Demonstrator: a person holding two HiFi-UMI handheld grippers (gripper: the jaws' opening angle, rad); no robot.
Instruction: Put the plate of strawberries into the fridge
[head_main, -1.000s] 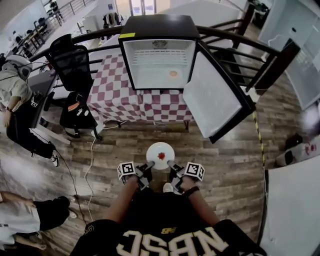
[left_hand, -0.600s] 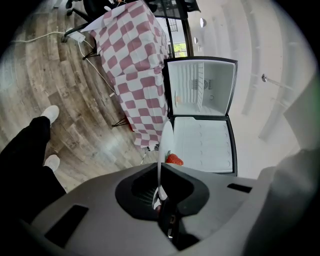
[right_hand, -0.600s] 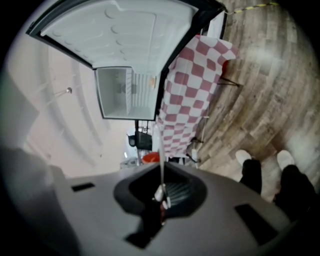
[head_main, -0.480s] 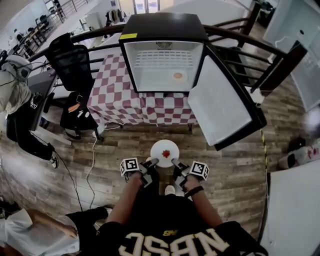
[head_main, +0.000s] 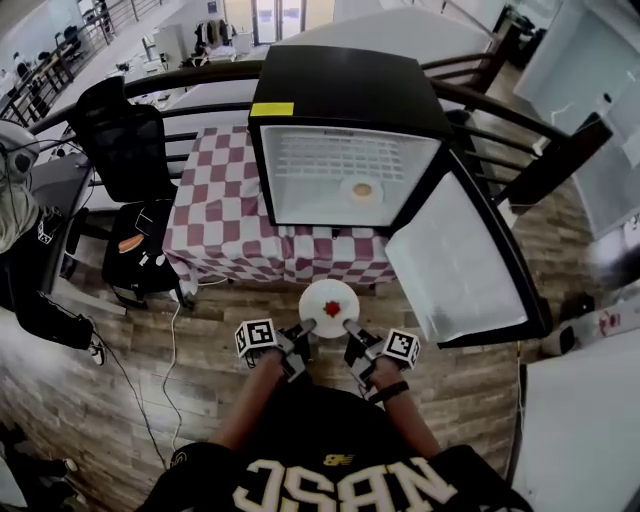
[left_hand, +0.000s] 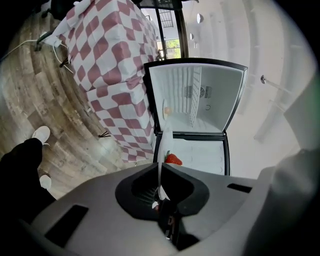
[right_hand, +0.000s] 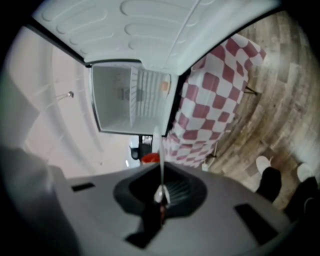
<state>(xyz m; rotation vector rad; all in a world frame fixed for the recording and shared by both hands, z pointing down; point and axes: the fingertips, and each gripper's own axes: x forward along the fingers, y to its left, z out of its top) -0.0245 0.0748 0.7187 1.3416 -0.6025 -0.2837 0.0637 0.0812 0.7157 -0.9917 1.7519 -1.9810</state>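
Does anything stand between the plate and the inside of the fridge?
Nothing visible does. The door stands open to the right of the plate, and the fridge front is free; a small round item sits inside.

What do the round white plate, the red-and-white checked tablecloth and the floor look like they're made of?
Round white plate: probably glazed ceramic or hard plastic; its rim is thin, smooth and evenly white.
Red-and-white checked tablecloth: woven fabric with a matte look; it hangs in soft folds.
Floor: wood or wood-look laminate; grey-brown planks with grain streaks.
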